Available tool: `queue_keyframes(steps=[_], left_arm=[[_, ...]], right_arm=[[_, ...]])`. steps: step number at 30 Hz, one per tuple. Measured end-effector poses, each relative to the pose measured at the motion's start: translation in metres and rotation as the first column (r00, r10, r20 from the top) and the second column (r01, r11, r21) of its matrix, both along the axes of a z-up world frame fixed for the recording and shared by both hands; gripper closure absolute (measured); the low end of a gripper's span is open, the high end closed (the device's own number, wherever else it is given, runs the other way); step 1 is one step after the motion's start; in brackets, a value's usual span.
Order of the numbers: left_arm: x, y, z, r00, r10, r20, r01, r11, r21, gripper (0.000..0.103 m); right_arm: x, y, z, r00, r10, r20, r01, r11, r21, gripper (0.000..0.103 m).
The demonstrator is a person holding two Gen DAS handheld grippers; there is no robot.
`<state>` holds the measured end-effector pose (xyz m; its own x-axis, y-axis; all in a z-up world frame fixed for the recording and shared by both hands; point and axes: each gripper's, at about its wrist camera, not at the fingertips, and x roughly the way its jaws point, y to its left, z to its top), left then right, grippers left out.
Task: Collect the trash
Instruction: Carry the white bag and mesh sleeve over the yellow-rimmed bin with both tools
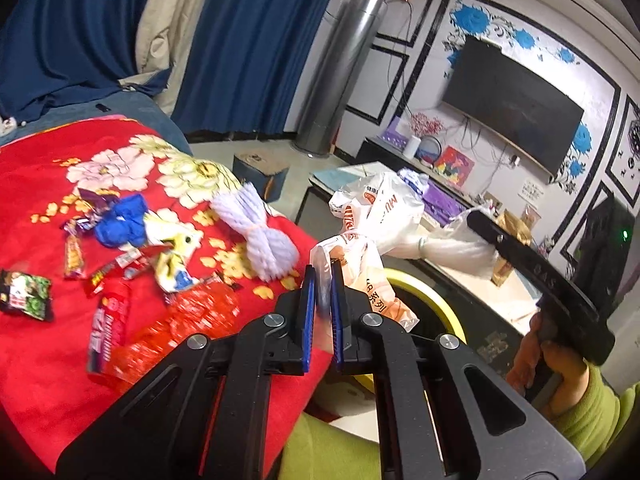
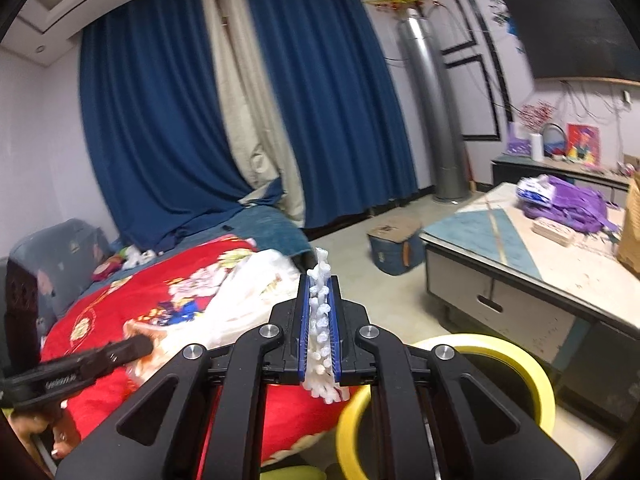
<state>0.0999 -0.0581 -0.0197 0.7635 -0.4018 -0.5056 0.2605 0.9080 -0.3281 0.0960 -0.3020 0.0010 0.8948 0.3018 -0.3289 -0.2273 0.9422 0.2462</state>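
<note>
- Red floral blanket [image 1: 48, 360] covers the bed, strewn with snack wrappers [image 1: 76, 256], a crushed red bottle [image 1: 160, 320] and a white foam net [image 1: 256, 236].
- Left gripper [image 1: 324, 280] is clamped on a white plastic bag [image 1: 376, 216]; a fold of the bag sits squeezed between the blue pads, the rest billowing beyond the tips.
- Right gripper [image 2: 319, 304] pinches a second foam net [image 2: 320, 320] along the whole length of its pads.
- Yellow-rimmed bin [image 2: 520, 360] stands just below both grippers, beside the bed.

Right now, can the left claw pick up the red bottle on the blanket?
Probably not yet: the left claw is shut on the white plastic bag. The red bottle itself lies uncovered on the blanket.
</note>
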Motion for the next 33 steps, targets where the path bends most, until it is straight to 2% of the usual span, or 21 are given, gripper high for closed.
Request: queue_keyframes(steps=[14,23,33], left_arm=[[0.006,-0.02,-0.011,0.998,-0.034,-0.047,0.034,0.999,0.011,0.099],[0.015,-0.063,-0.029,0.985,-0.134,-0.105,0.144,0.986,0.089,0.099],[0.024,-0.107,-0.06,0.958,-0.22,-0.183,0.248,0.957,0.151,0.099]], right_arm=[[0.002,-0.048,-0.028,0.987,-0.122,-0.101,0.125,0.992,0.028,0.094],[-0.003,-0.073,-0.03,0.976,-0.183,-0.118,0.191,0.98,0.06,0.094],[0.004,-0.089,-0.044,0.959,-0.209,-0.19,0.227,0.971,0.079,0.094]])
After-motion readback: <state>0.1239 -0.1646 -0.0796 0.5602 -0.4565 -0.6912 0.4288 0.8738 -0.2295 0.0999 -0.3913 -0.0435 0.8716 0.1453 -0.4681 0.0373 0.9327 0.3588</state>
